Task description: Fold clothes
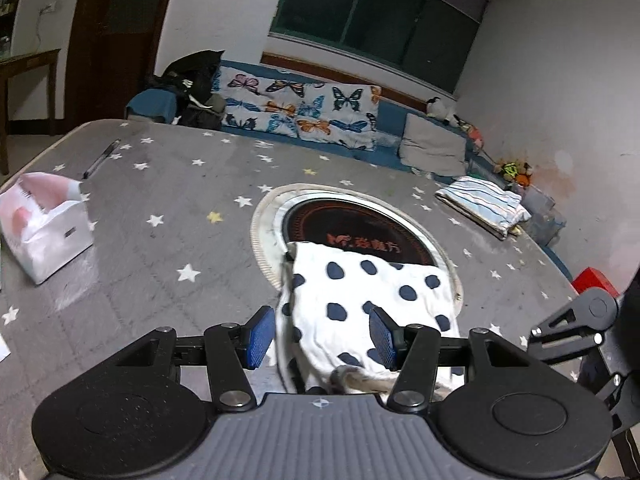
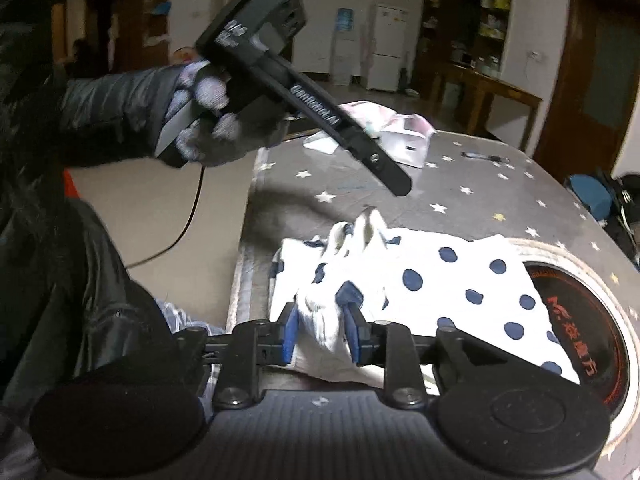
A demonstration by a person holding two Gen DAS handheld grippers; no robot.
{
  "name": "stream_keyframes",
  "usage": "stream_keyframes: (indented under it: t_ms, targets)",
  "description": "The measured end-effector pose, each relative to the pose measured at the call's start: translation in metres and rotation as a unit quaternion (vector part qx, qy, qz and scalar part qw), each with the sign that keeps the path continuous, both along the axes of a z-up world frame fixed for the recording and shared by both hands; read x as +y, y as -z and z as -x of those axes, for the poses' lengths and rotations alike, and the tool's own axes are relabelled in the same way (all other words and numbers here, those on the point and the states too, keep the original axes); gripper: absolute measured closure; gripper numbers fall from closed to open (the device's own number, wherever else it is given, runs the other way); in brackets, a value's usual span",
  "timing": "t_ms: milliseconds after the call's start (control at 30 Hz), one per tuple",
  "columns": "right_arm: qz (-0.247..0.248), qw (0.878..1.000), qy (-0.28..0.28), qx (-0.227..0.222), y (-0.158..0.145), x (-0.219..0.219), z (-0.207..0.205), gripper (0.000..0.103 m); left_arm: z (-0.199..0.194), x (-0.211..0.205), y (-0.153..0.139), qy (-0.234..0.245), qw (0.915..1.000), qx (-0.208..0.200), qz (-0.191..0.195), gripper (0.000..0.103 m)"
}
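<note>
The white cotton garment with navy polka dots [image 2: 440,280] is lying on the grey star-printed table cover [image 1: 168,200], its far edge overlapping the round black induction hob with red lettering [image 1: 340,220] set into the table. It is sitting close to the near table edge, long axis running roughly from that edge out toward the hob. Already looking doubled over, with a bunched, rumpled end nearest the person.

The right gripper [image 2: 320,320] is pinching that bunched white end: blue pads closed on a thick wad of fabric, so it is gripping cloth, not merely touching. The cloth is extending away from it, forward and to its right in the right wrist view.

The left gripper [image 1: 322,332] is hovering above the garment with pads wide apart, holding nothing; the cloth is lying directly ahead and below between the fingers. In the right wrist view it is raised clear of the table, held by a gloved hand [image 2: 208,120].

Judgement: the right side is the one in control of the garment; the left is nearer the free middle. Whether this is mid-fold or a final tidy, the pictures are not settling.

A folded blue-striped cloth [image 1: 484,204] is resting well apart at the far table edge.
</note>
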State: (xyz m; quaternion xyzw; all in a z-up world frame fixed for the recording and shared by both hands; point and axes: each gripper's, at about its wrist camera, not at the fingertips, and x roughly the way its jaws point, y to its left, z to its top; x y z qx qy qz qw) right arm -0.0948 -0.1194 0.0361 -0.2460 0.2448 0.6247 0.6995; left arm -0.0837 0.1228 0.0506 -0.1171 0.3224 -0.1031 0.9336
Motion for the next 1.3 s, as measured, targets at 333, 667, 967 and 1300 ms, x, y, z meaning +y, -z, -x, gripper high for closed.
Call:
stream_keyframes:
  t_ms: [333, 667, 967, 1300]
  targets:
    - [-0.014, 0.996, 0.07, 0.058, -0.007, 0.008, -0.021, 0.066, 0.023, 0.001, 0.005, 0.02, 0.9997, 0.009, 0.007, 0.047]
    - [0.004, 0.996, 0.076, 0.049, -0.001, 0.018, -0.018, 0.087, 0.039, -0.019, 0.018, 0.063, 0.9977, 0.024, -0.006, 0.049]
    - [-0.017, 0.996, 0.06, 0.067, -0.012, -0.007, -0.005, 0.087, 0.037, -0.014, 0.027, 0.054, 0.9978, 0.035, -0.016, 0.049]
    - [-0.008, 0.995, 0.07, 0.068, -0.006, -0.013, -0.005, 0.071, 0.044, -0.008, 0.007, 0.056, 0.9984, 0.01, -0.006, 0.049]
